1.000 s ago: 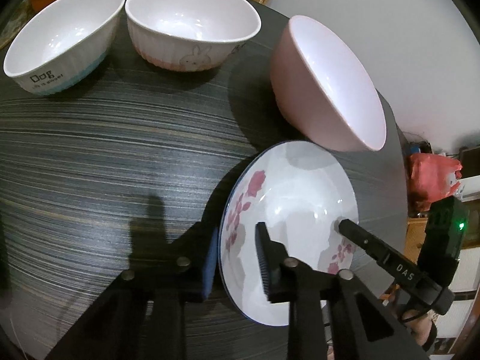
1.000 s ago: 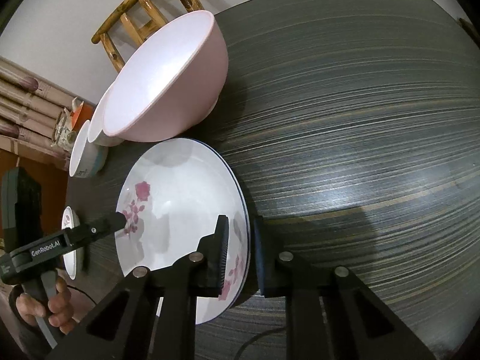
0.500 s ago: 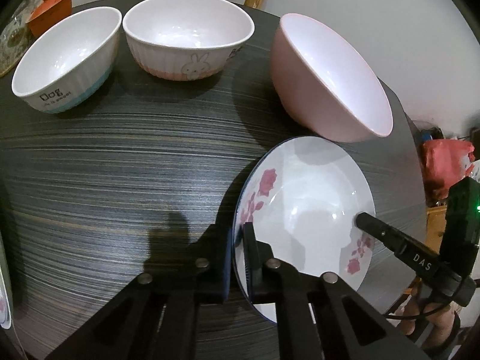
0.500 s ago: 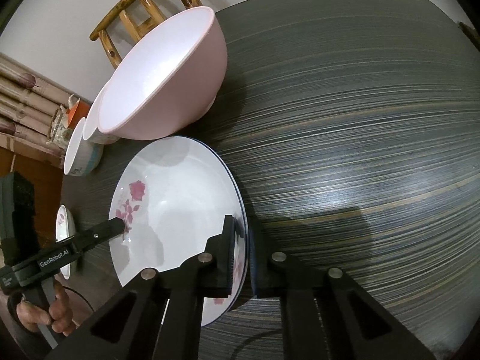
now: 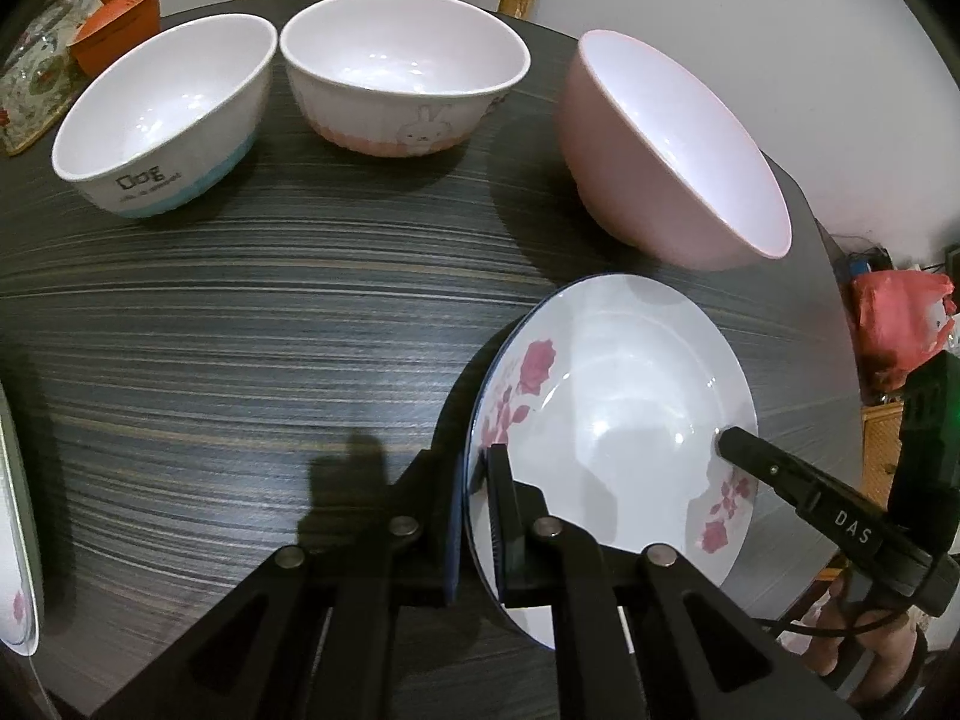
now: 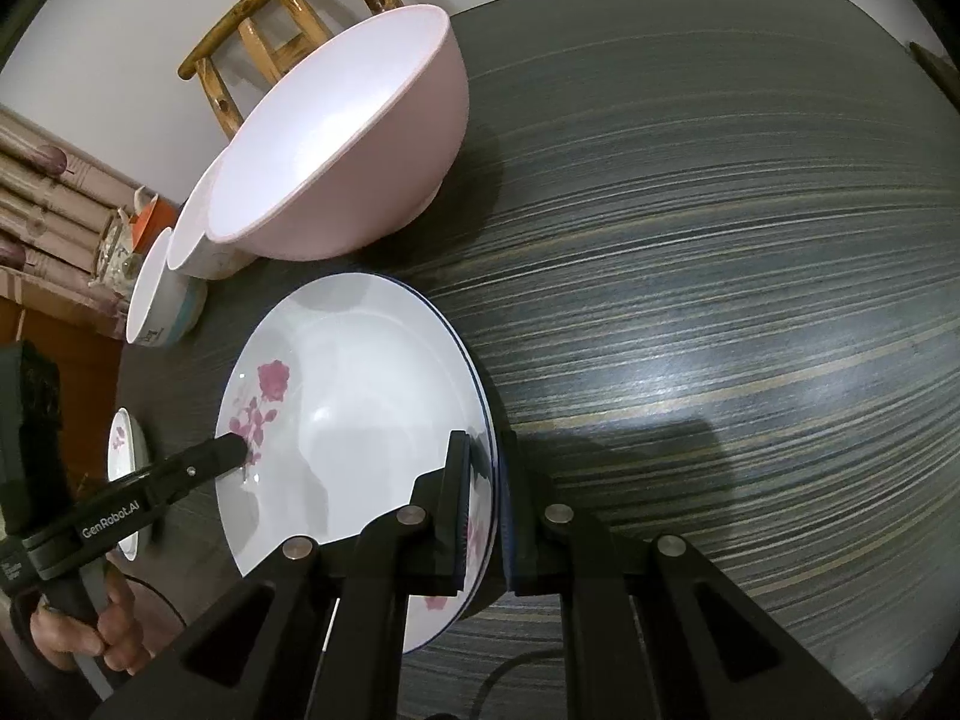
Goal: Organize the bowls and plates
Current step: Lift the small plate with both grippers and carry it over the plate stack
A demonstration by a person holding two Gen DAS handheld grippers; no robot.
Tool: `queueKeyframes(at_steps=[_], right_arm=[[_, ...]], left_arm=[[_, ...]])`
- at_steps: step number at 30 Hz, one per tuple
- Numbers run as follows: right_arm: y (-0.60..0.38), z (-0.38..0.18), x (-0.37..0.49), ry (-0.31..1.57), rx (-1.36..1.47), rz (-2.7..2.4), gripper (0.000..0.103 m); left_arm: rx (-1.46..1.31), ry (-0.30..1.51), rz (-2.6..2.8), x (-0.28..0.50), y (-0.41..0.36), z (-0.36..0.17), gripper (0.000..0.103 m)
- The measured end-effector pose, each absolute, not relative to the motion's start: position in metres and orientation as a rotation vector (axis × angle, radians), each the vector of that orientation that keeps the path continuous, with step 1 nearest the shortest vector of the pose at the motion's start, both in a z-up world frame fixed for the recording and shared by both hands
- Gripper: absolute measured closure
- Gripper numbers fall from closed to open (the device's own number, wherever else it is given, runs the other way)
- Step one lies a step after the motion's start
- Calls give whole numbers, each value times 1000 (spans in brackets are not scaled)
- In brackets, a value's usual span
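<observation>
A white plate with red flowers (image 5: 624, 420) is gripped at two opposite rims above the dark striped table (image 5: 240, 330). My left gripper (image 5: 477, 480) is shut on its near-left rim. My right gripper (image 6: 487, 468) is shut on the other rim of the plate (image 6: 360, 396). Each gripper shows in the other's view: the right one (image 5: 729, 443) and the left one (image 6: 231, 451). A big pink bowl (image 5: 660, 150) stands just behind the plate. A bunny bowl (image 5: 402, 72) and a "Dog" bowl (image 5: 162, 120) stand further left.
A second flowered plate (image 5: 15, 540) lies at the table's left edge. An orange container (image 5: 114, 24) sits at the far left corner. A wooden chair (image 6: 282, 18) stands behind the table. A red bag (image 5: 894, 324) lies off the right edge.
The left gripper's jaws, wide apart a second ago, have closed onto the plate's rim. The right gripper's jaws have tightened slightly on the opposite rim.
</observation>
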State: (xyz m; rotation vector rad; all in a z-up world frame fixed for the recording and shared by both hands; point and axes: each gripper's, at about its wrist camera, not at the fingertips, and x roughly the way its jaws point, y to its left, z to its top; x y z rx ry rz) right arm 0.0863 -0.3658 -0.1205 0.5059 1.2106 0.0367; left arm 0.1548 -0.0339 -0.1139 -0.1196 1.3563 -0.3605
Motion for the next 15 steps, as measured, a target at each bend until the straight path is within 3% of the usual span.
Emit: queueKeyframes(at_steps=[15], right_arm=[[-327,-114,87,1215,470,61,93]], left_arm=[[-130,1341,-316,152,-27,-104,95]])
